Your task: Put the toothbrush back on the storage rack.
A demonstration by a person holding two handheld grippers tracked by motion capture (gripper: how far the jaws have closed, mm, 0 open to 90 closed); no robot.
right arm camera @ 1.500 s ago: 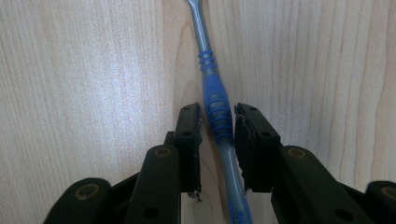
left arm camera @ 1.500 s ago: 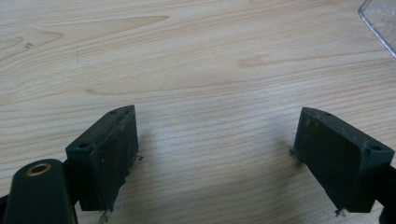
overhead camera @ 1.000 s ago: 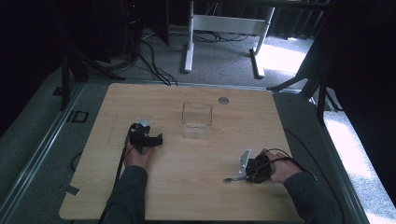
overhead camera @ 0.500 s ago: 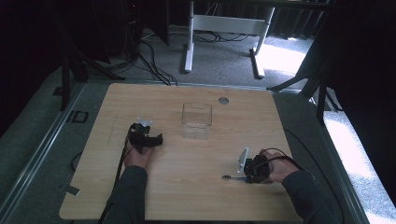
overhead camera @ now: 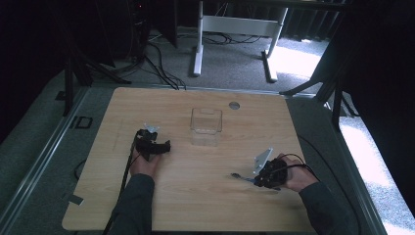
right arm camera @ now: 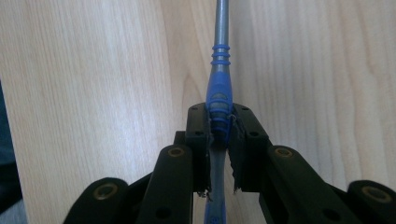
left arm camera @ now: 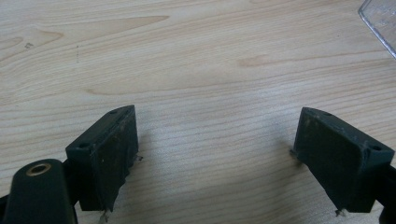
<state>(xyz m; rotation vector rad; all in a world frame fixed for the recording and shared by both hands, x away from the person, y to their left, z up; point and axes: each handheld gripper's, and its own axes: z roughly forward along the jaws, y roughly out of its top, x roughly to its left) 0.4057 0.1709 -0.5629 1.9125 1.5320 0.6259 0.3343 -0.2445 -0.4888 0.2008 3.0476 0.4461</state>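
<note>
A slim tool with a blue ribbed grip (right arm camera: 219, 88) and a grey metal shaft (right arm camera: 222, 23) lies level just above the wooden table. My right gripper (right arm camera: 219, 116) is shut on the blue grip. From above, that gripper (overhead camera: 255, 179) is at the table's front right, and the tool's tip (overhead camera: 237, 175) pokes out to its left. My left gripper (overhead camera: 164, 146) rests left of centre, held by a hand. Its jaws stand wide open (left arm camera: 217, 135) over bare wood with nothing between them.
A clear plastic box (overhead camera: 206, 122) stands upright in the middle of the table (overhead camera: 195, 205); its corner (left arm camera: 380, 23) is at the upper right of the left gripper view. A round grey grommet (overhead camera: 234, 105) sits near the far edge. Cables trail from both grippers.
The right gripper has shifted only slightly, still with the tool in it. The left gripper has stayed where it was.
</note>
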